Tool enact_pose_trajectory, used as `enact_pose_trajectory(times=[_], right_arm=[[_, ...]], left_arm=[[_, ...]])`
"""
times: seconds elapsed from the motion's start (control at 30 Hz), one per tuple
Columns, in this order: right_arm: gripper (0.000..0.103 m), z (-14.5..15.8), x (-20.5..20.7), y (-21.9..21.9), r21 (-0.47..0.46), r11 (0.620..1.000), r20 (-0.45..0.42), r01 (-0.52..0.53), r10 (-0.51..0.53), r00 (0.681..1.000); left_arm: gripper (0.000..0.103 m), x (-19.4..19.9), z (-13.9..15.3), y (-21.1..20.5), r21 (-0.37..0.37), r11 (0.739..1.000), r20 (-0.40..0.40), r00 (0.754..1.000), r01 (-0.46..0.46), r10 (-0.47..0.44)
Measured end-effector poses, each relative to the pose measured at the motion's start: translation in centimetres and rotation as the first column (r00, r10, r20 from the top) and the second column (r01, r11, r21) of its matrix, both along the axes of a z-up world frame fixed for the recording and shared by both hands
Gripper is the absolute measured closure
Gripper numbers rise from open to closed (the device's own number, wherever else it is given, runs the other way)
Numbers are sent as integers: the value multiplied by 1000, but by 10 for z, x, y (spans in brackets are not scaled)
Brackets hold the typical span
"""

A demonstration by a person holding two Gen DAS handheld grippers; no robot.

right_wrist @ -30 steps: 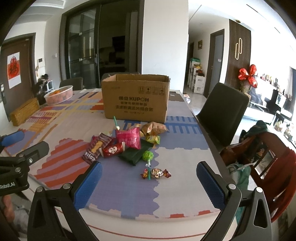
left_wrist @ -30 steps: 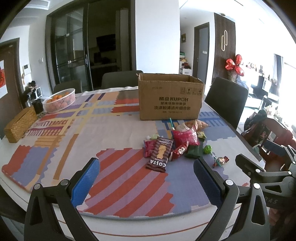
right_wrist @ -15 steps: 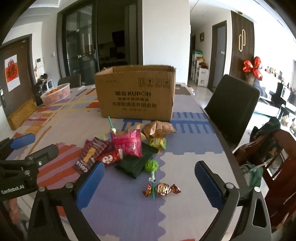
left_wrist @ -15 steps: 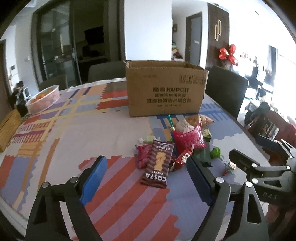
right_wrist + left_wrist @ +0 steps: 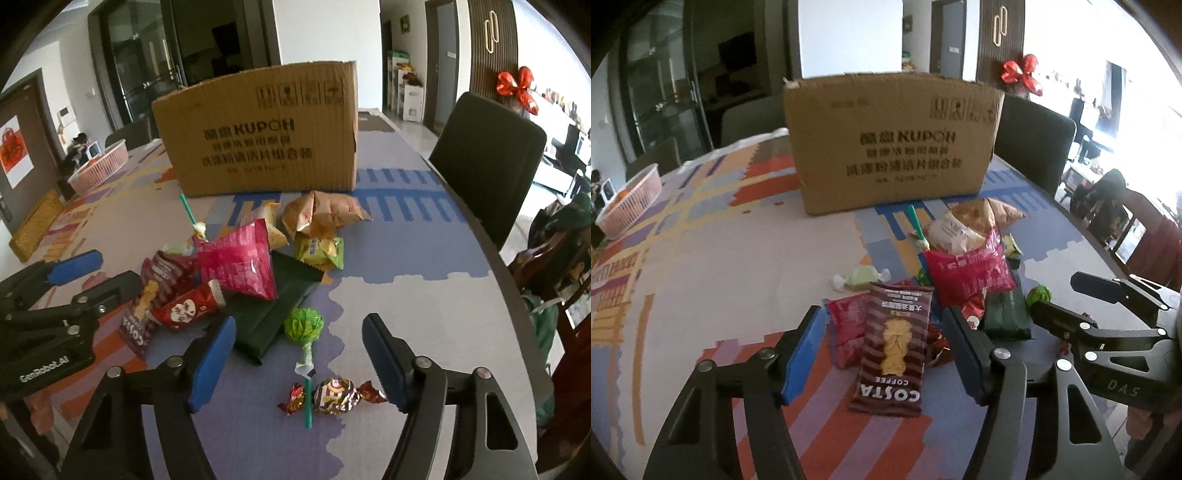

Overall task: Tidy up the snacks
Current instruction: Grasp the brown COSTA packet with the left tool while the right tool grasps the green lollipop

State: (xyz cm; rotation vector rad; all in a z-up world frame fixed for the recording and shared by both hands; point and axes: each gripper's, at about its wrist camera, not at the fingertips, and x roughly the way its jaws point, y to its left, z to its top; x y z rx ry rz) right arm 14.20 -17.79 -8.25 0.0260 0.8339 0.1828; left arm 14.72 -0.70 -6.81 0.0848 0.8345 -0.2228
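Note:
A snack pile lies on the patterned tablecloth in front of an open cardboard box (image 5: 894, 147). My left gripper (image 5: 886, 349) hovers low over the brown Costa Coffee packet (image 5: 892, 347). Its jaws are closing, with the packet between the blue pads and a gap on each side. My right gripper (image 5: 299, 360) straddles a green lollipop (image 5: 303, 325), and a foil-wrapped candy (image 5: 334, 395) lies just in front of it. Those jaws are closing too and touch nothing. A pink bag (image 5: 240, 266) and a dark green packet (image 5: 273, 314) lie in the middle of the pile.
A pink basket (image 5: 631, 199) and a wicker box (image 5: 37, 225) sit at the far left of the table. A dark chair (image 5: 487, 155) stands by the curved right table edge (image 5: 509, 266). More chairs stand behind the box.
Both grippers have moved forward and down toward the snack pile, so the box and packets look larger. Both pairs of jaws have narrowed around the snacks.

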Motion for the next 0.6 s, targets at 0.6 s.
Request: enact_pose_trajectory(times=[0.6], right_arm=[[65, -17, 19, -1, 58, 998, -83, -23, 27, 996]], left_arm=[[60, 20, -21, -10, -11, 1000, -65, 998, 20, -20]])
